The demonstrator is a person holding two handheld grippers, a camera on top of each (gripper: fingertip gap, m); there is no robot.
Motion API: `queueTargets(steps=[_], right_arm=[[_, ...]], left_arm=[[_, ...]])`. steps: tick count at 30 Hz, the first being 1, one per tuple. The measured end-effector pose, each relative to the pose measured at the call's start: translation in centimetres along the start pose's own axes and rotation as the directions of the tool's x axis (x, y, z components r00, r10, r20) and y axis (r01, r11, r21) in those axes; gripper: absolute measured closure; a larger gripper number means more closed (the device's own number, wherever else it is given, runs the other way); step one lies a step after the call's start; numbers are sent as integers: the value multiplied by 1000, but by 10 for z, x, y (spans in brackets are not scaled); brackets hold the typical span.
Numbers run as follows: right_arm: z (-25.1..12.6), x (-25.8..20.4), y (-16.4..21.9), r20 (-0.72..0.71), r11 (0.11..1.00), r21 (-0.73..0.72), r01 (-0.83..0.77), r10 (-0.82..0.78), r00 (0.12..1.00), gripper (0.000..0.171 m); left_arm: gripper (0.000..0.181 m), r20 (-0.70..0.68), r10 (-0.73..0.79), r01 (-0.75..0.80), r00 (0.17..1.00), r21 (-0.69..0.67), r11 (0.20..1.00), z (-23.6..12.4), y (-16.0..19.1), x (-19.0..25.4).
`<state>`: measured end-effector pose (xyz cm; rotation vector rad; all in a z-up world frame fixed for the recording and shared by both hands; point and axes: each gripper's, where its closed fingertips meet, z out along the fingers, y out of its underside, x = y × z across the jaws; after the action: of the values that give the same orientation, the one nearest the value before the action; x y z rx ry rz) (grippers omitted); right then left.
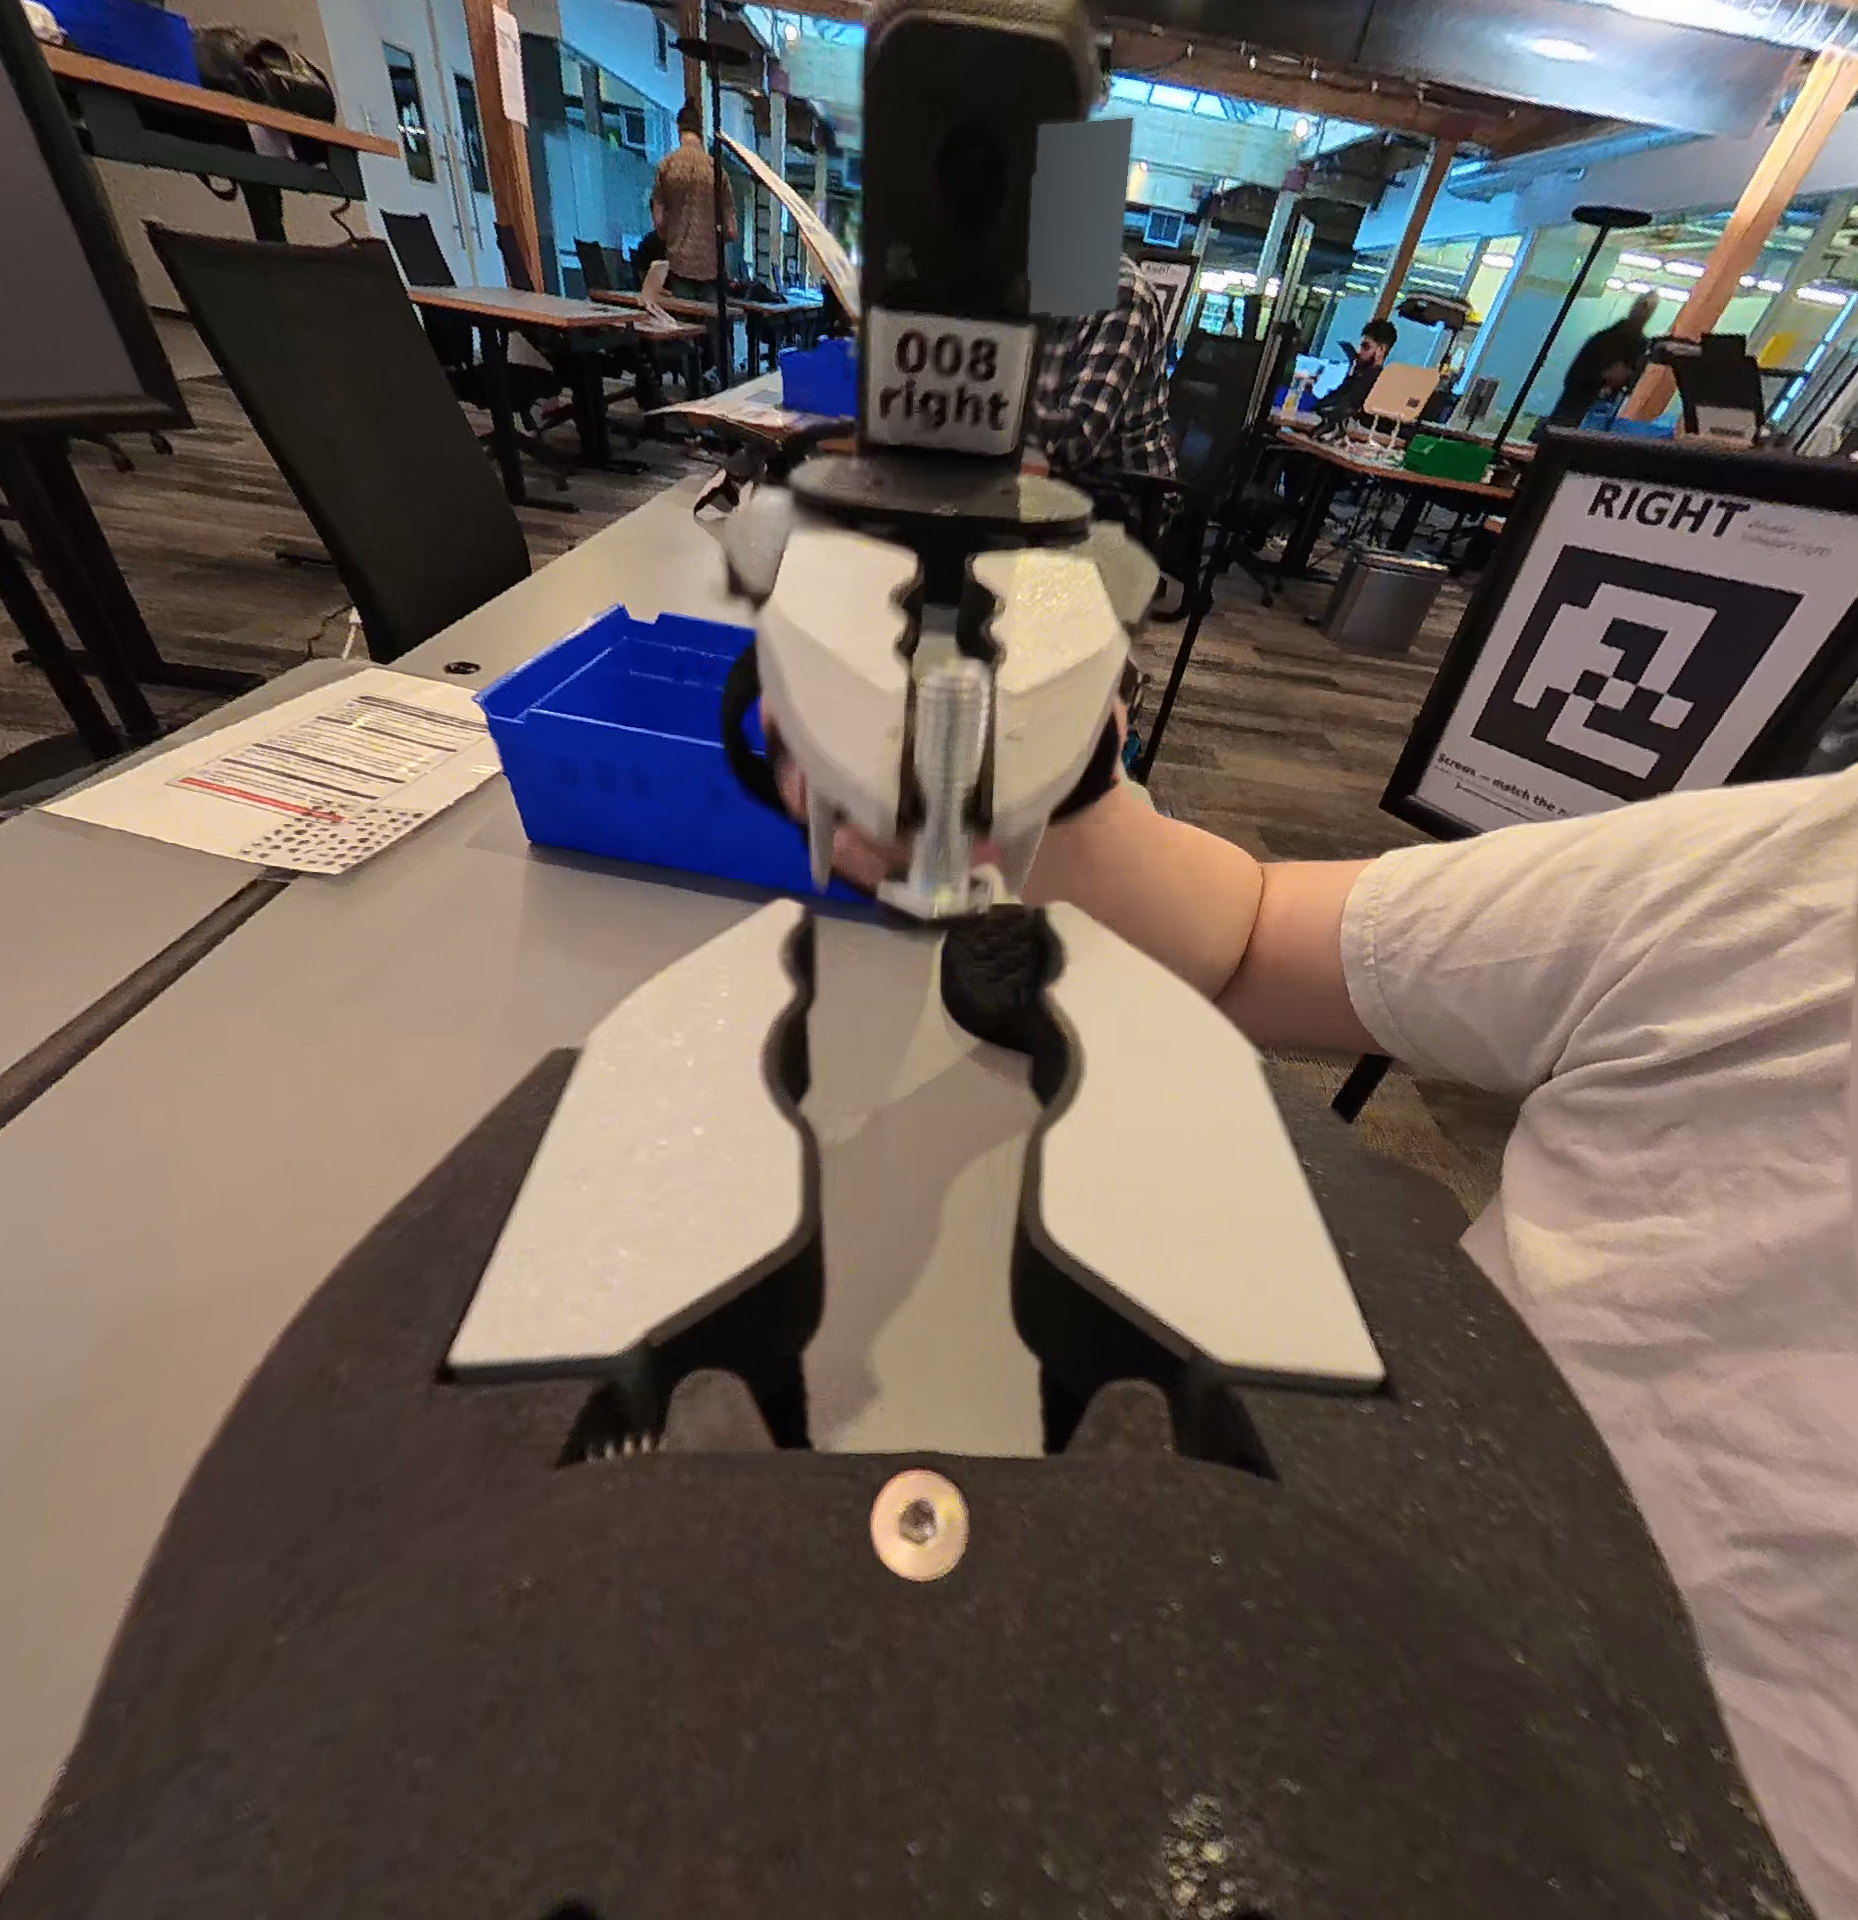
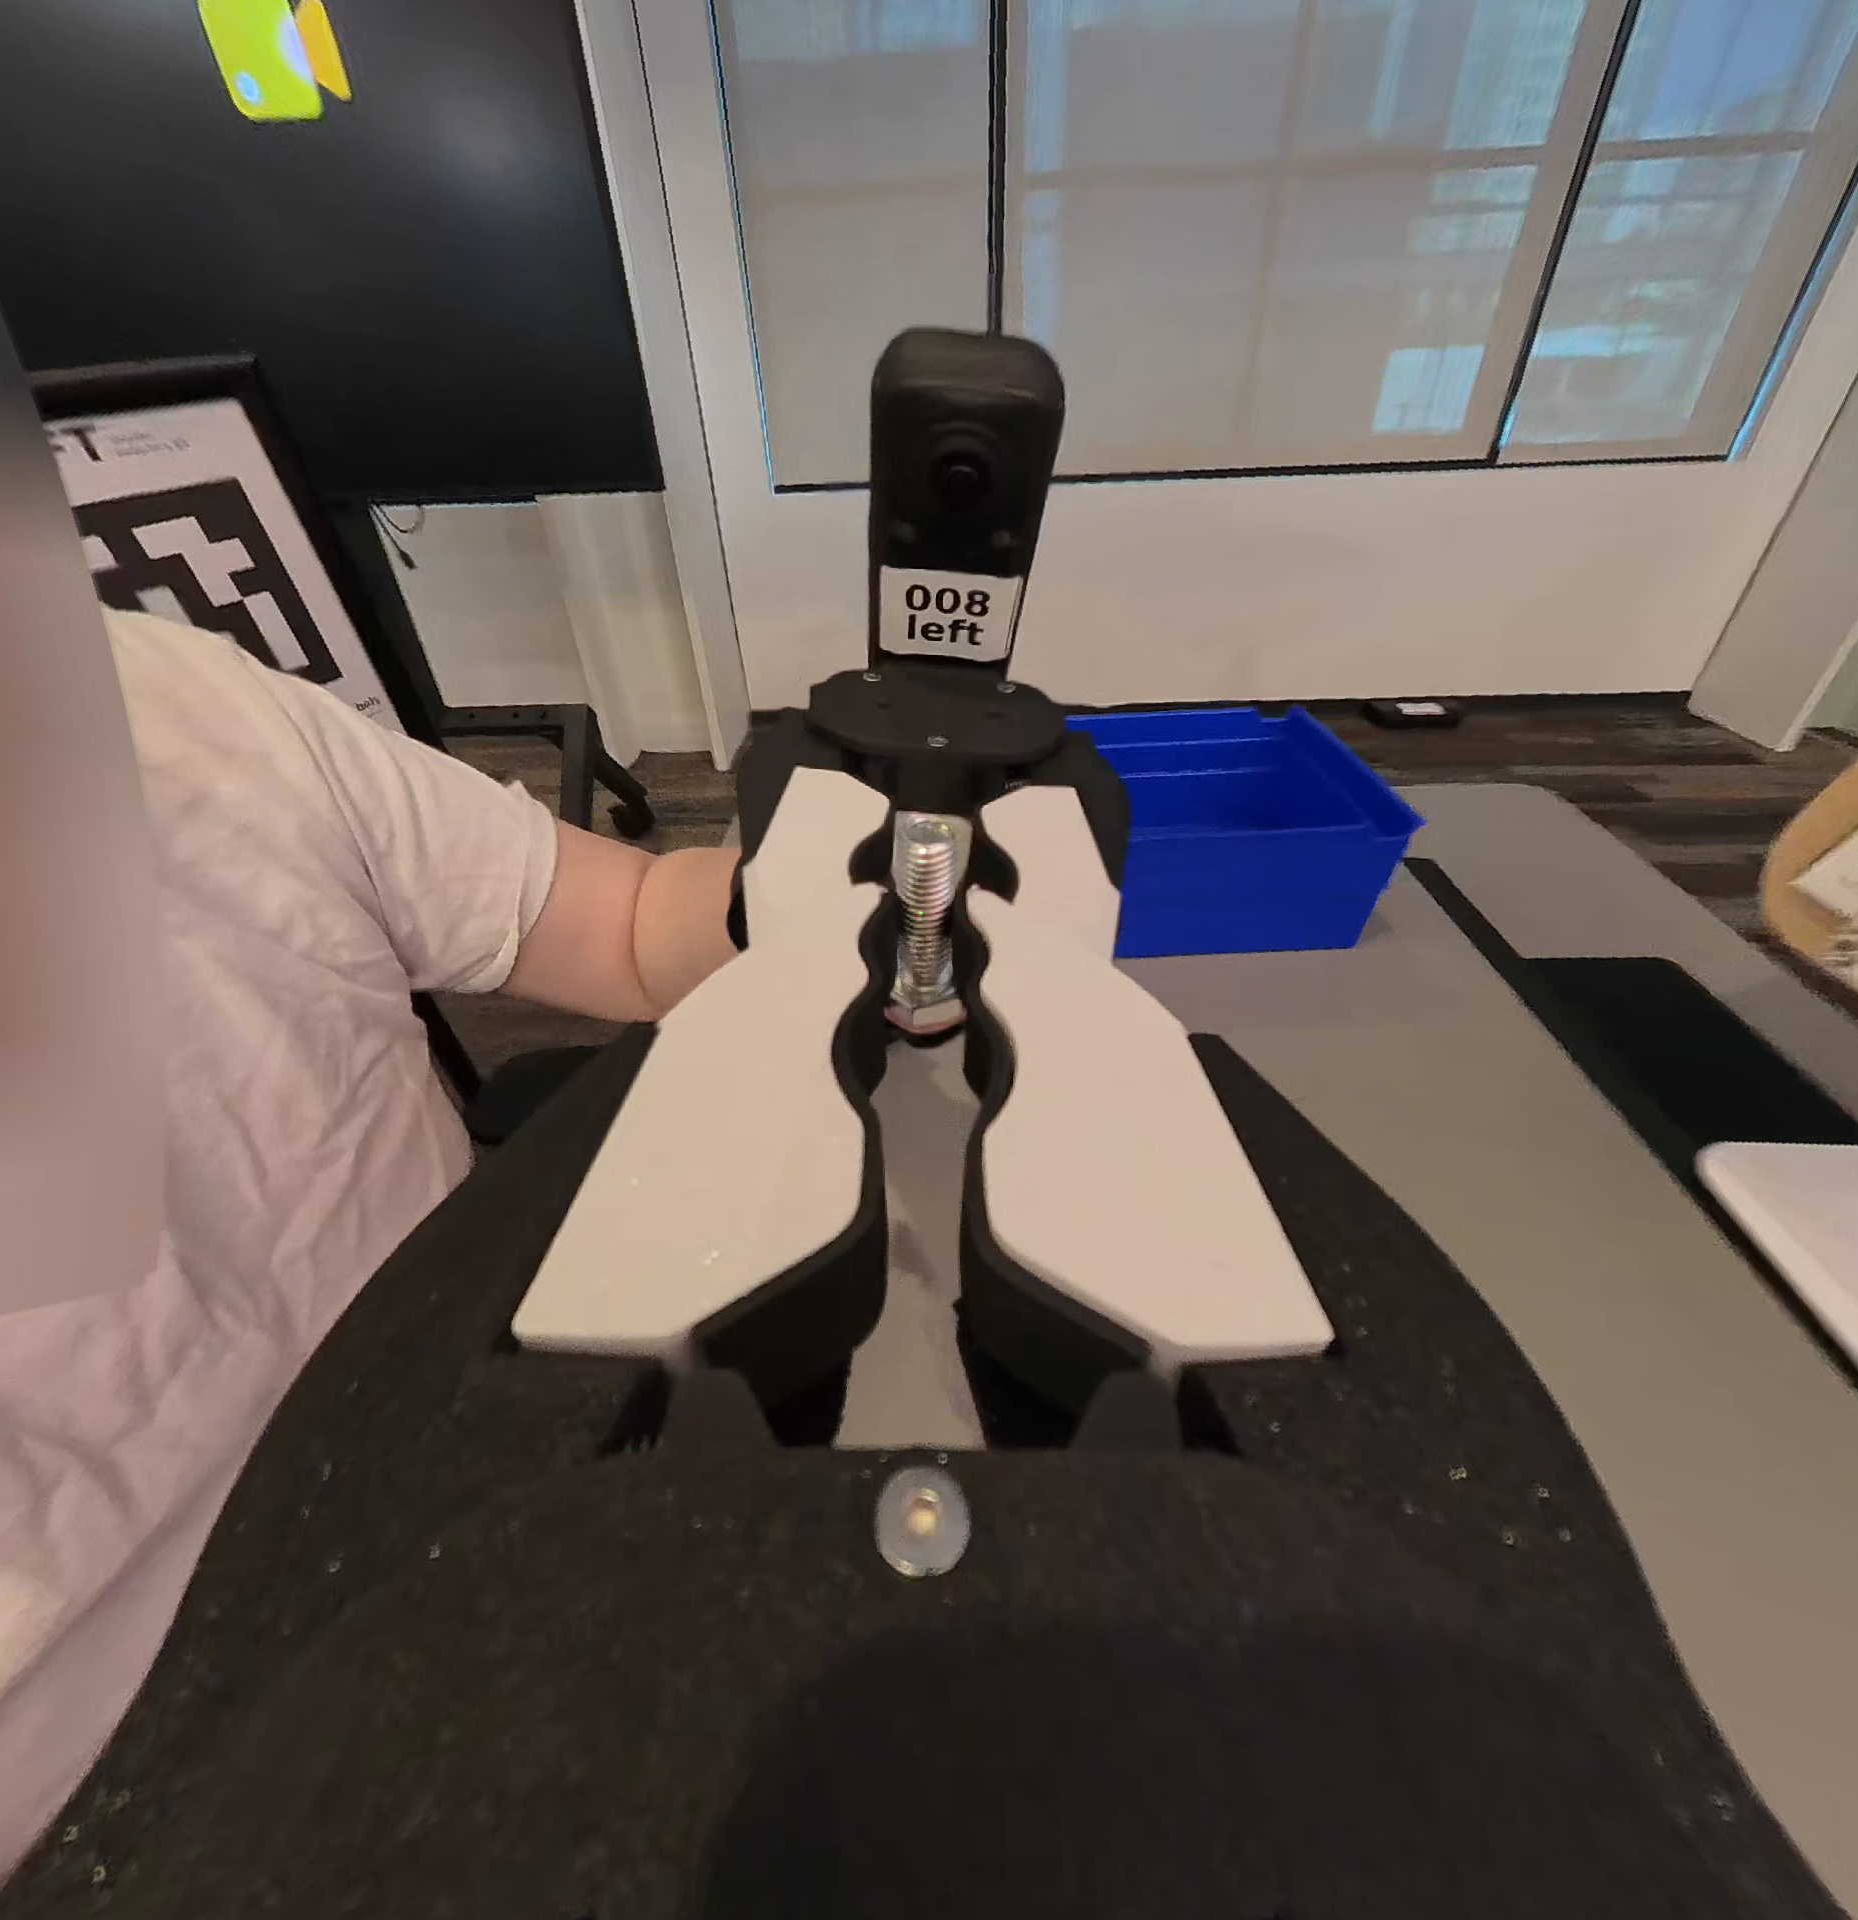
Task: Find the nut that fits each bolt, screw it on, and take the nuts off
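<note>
Grey tabletop (image 1: 281, 1039) underneath: right gripper (image 2: 920, 997) pinches a threaded steel bolt (image 2: 920, 914) near its hex head; left gripper (image 1: 925, 935), white-fingered, stands spread at the head.

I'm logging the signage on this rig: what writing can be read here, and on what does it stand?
I don't copy out writing; these things carry it.
White label on the black camera, left wrist view: legible.
Second white label, right wrist view: legible.
Framed marker sign: heading legible, small print blurred.
Second framed sign: partly cut off.
Printed sheet on the table: too small.
</note>
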<state>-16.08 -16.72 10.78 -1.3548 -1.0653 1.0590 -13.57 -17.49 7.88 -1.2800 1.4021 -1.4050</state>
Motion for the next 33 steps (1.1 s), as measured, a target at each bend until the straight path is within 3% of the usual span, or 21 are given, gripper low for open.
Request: queueTargets(steps=[3, 5, 6, 9, 10, 12, 14, 21, 24, 26, 28, 31, 33], right_arm=[[-61, 18, -22, -210, 989, -118, 94, -117, 971, 162], [-136, 39, -17, -410, 965, -261, 15, -125, 903, 162], [-183, 57, -6, -557, 951, -302, -67, -118, 822, 162], [-336, 92, 77, -882, 787, -332, -519, -64, 467, 162], [-373, 91, 110, -923, 698, -305, -648, -48, 383, 161], [-413, 85, 163, -953, 546, -240, -803, 27, 303, 161], [-436, 87, 196, -969, 454, -204, -867, 31, 244, 161], [-432, 129, 236, -970, 452, -164, -877, 87, 226, 162], [-434, 132, 245, -965, 440, -214, -872, 45, 259, 151], [-442, 135, 233, -971, 486, -211, -848, -4, 240, 147], [-449, 141, 205, -977, 588, -199, -784, -54, 207, 147], [-450, 144, 159, -980, 724, -189, -663, -98, 173, 146], [-446, 142, 134, -978, 775, -203, -599, -131, 162, 146]], left_arm=[[138, 33, 17, -17, 999, -8, 1000, -7, -5, -3], [138, 69, 39, -38, 997, -15, 999, -13, -8, -7], [139, 84, 50, -49, 995, -23, 999, -15, -8, -9], [138, 115, 74, -68, 991, -59, 996, -19, -8, -13], [138, 119, 77, -69, 990, -72, 995, -20, -7, -14], [138, 135, 81, -69, 988, -91, 993, -23, -6, -16], [138, 153, 80, -67, 985, -87, 994, -27, -8, -19], [143, 186, 5, 14, 983, -101, 995, -43, -9, -29], [146, 254, 14, 11, 967, -94, 995, -61, -18, -38], [147, 319, 29, -16, 947, -43, 999, -85, -36, -40], [147, 411, 56, -38, 910, -53, 998, -121, -48, -43], [146, 636, 63, 41, 770, -147, 988, -197, -39, -61], [146, 764, 85, 184, 640, -260, 948, -256, -8, -73]])
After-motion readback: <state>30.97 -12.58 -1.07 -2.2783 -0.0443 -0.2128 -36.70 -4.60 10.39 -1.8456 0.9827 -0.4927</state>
